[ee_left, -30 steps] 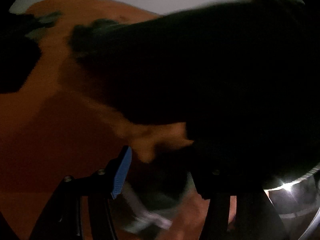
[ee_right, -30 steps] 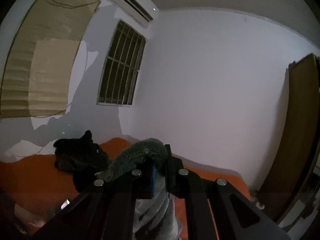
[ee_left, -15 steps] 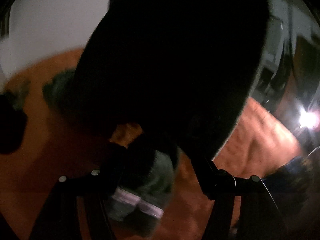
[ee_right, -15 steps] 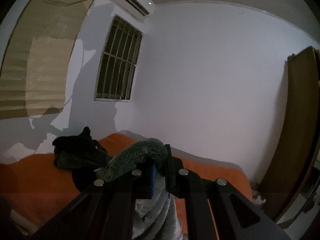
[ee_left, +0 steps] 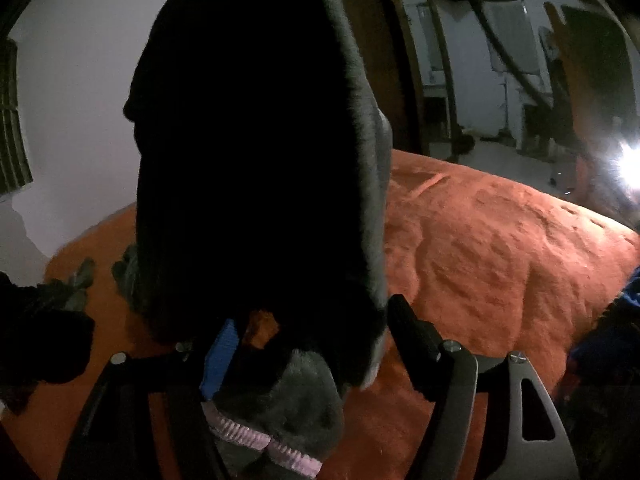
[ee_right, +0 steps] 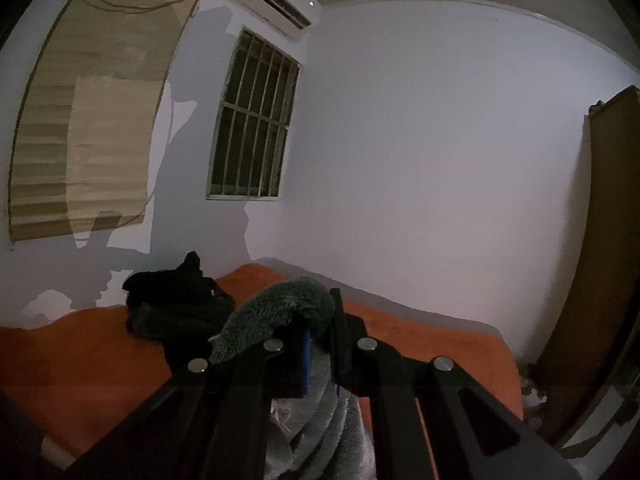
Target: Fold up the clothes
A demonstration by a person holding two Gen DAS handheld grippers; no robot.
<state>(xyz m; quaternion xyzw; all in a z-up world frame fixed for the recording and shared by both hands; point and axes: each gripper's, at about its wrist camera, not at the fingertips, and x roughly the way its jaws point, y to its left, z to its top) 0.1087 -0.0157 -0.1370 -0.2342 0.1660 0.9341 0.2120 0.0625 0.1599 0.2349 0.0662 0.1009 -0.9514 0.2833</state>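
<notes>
Swung toward the doorway, left fingers [ee_left: 316, 344] have been spreading around the grey fleece garment [ee_left: 260, 160]; right fingers [ee_right: 320, 344] pinch it.

A pile of clothes [ee_right: 176, 304] is set on the bed [ee_right: 80, 356], before the wall under the barred window [ee_right: 252, 120]. A fleece garment [ee_right: 276, 312] is hung nearer, and a wardrobe [ee_right: 600, 260] is placed right of the bed.

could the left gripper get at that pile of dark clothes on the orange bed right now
Probably not directly. The left gripper has just been opening, but the fuzzy grey garment hangs right in front of it and drapes between its fingers. The dark pile lies apart on the orange bed, so it must clear the garment first.
</notes>
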